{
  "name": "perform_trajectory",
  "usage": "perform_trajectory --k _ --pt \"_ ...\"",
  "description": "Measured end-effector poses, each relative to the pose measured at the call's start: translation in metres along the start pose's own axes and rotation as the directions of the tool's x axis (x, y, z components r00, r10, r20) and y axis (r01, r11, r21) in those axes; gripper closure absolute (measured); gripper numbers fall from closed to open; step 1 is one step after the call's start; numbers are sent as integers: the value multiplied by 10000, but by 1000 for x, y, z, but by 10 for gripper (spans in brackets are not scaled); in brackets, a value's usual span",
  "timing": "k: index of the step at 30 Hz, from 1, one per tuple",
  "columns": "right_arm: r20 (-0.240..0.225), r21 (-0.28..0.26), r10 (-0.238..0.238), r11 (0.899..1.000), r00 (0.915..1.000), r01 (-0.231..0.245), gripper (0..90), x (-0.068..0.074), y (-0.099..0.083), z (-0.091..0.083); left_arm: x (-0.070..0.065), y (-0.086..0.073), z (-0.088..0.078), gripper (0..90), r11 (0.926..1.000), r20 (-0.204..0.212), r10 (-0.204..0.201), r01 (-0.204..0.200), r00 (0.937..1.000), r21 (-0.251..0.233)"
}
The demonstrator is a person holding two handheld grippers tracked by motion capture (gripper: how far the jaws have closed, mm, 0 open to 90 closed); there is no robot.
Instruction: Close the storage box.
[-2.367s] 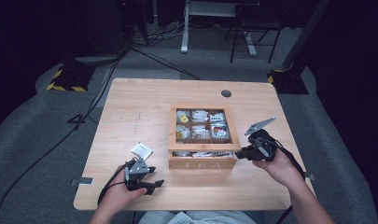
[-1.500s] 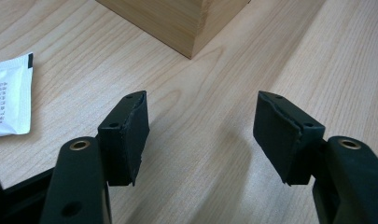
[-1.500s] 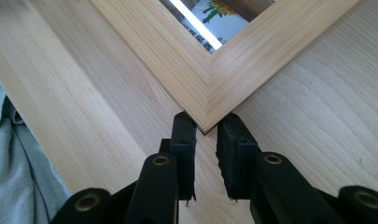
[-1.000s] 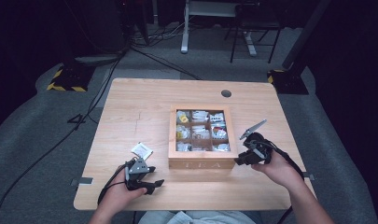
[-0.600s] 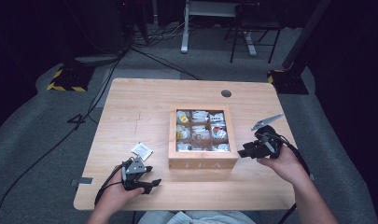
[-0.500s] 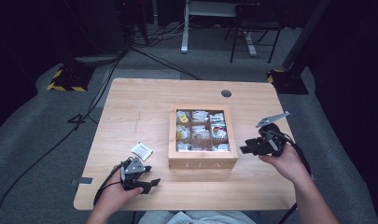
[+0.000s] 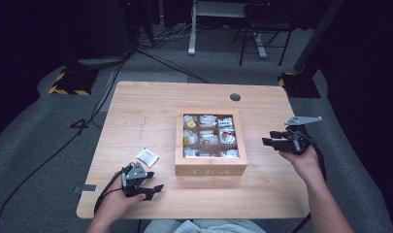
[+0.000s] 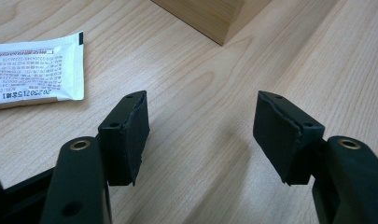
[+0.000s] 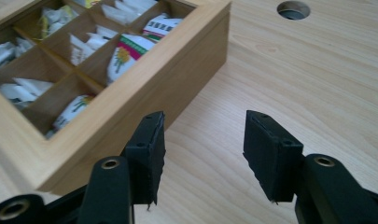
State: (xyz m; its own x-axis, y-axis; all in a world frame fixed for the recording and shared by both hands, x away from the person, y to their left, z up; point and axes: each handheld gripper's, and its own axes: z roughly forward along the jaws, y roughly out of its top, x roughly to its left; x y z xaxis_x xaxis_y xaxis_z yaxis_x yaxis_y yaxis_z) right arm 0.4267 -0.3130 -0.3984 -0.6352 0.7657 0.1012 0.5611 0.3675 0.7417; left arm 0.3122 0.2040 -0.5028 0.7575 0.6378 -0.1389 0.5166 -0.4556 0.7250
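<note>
1. Wooden tea box (image 7: 211, 167), square, lid shut with a glass pane over nine compartments of tea sachets, sits a little right of the middle of the light wooden tabletop (image 7: 150, 104).
2. Its front wall bears faint lettering and faces the person's edge of the tabletop.
3. Right gripper (image 7: 270, 141), black with a grey three-cornered plate on top, is held just off the box's right side, apart from it, with its tips pointing toward the box.
4. Its jaws have just been opening and now stand wide, with nothing between them; in the right gripper view (image 9: 200, 156) only bare wood shows between the pads, and the box's corner lies beside the left pad.
5. Left gripper (image 7: 153, 191) rests low near the front left of the tabletop, well apart from the box.
6. Its jaws stand wide and hold nothing; the left gripper view (image 8: 200, 135) shows bare wood between them.
7. White flat paper sachet (image 7: 147, 157) with printed text lies on the tabletop between the left gripper and the box, touching neither.
8. Round dark cable hole (image 7: 235, 97) sits in the tabletop behind the box.
</note>
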Motion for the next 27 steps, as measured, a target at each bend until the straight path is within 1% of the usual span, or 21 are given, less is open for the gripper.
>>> perform_trajectory --k 2,8,10,14,16,20,23,24,25,27 --pt "92 -151 163 9998 9998 -161 481 -8 -5 4 0 0 0 367 10000 10 -25 25 10000 -16" --pt "609 -478 270 9986 9978 -241 470 -28 -21 15 0 0 0 367 10000 -7 -53 53 10000 -43" --pt "819 -458 298 9986 9962 -261 470 -34 -27 20 0 0 0 367 10000 -6 -56 56 10000 -44" --pt "1001 -403 410 9985 9941 -372 466 -44 -38 27 0 0 0 367 10000 -10 -49 49 10000 -42" --pt "1029 -378 522 9981 9933 -486 464 -48 -42 30 0 0 0 367 10000 5 -45 45 10000 -22" --pt "1154 -425 543 9979 9918 -497 463 -54 -50 36 0 0 0 367 10000 -9 -51 51 10000 -40" --pt "1232 -405 703 9970 9899 -657 464 -57 -56 39 0 0 0 367 10000 -14 -37 37 10000 -41" --pt "1251 -424 665 9972 9899 -616 464 -58 -57 40 0 0 0 367 10000 -12 -38 38 10000 -39" --pt "1311 -385 647 9974 9893 -601 465 -59 -59 41 0 0 0 367 10000 -11 -48 48 10000 -43" --pt "1319 -236 748 9971 9884 -723 464 -61 -61 44 0 0 0 367 10000 -11 -50 50 10000 -42"
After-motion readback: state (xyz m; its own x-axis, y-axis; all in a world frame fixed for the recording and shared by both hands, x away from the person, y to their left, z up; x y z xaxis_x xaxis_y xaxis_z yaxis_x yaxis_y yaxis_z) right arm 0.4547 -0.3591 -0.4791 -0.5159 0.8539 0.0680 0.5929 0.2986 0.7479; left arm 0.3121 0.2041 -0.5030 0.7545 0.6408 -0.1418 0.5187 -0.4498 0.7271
